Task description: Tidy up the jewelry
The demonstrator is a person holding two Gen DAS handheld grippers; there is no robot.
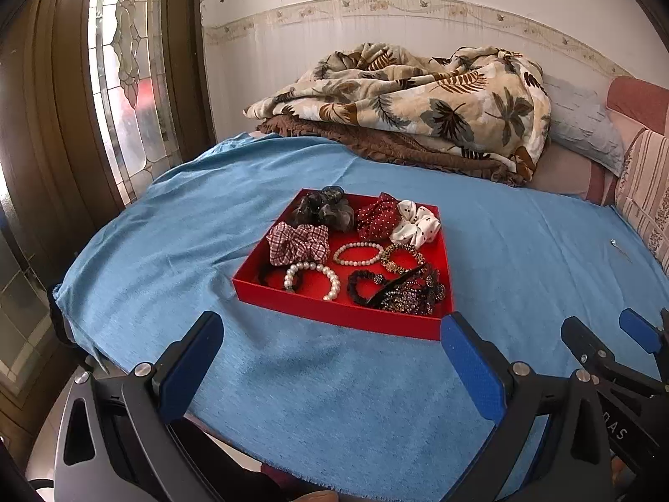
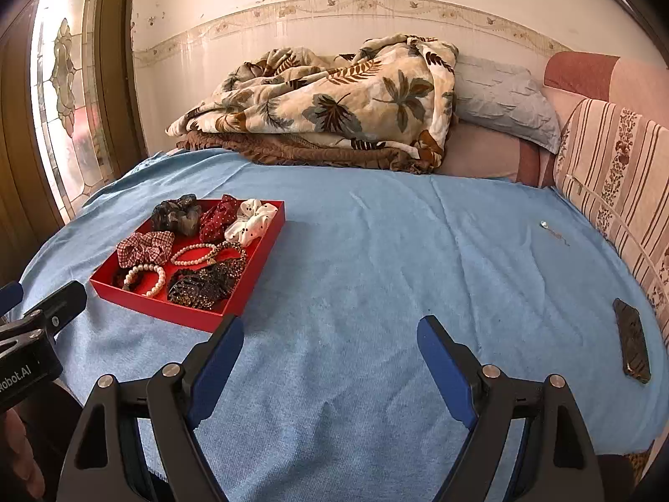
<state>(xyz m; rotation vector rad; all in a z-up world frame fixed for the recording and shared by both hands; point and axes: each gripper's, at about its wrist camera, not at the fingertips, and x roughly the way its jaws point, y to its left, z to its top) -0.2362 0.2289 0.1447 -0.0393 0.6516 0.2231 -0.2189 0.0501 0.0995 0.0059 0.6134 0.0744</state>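
A red tray point(image 1: 334, 313) lies on a blue cloth and holds several scrunchies, pearl bracelets point(image 1: 311, 278) and beaded hair clips point(image 1: 407, 293). It also shows at the left of the right wrist view point(image 2: 167, 307). My left gripper point(image 1: 330, 334) is open and empty, just short of the tray's near edge. My right gripper point(image 2: 330, 334) is open and empty over bare cloth, to the right of the tray. A small silver hairpin point(image 2: 554, 232) lies alone on the cloth at the far right; it also shows in the left wrist view point(image 1: 619, 249).
A dark phone point(image 2: 633, 339) lies on the cloth at the right edge. A leaf-print blanket point(image 1: 401, 100) and a grey pillow point(image 2: 501, 96) are piled at the back. A striped cushion point(image 2: 619, 175) borders the right side. A glass door point(image 1: 125, 83) stands at the left.
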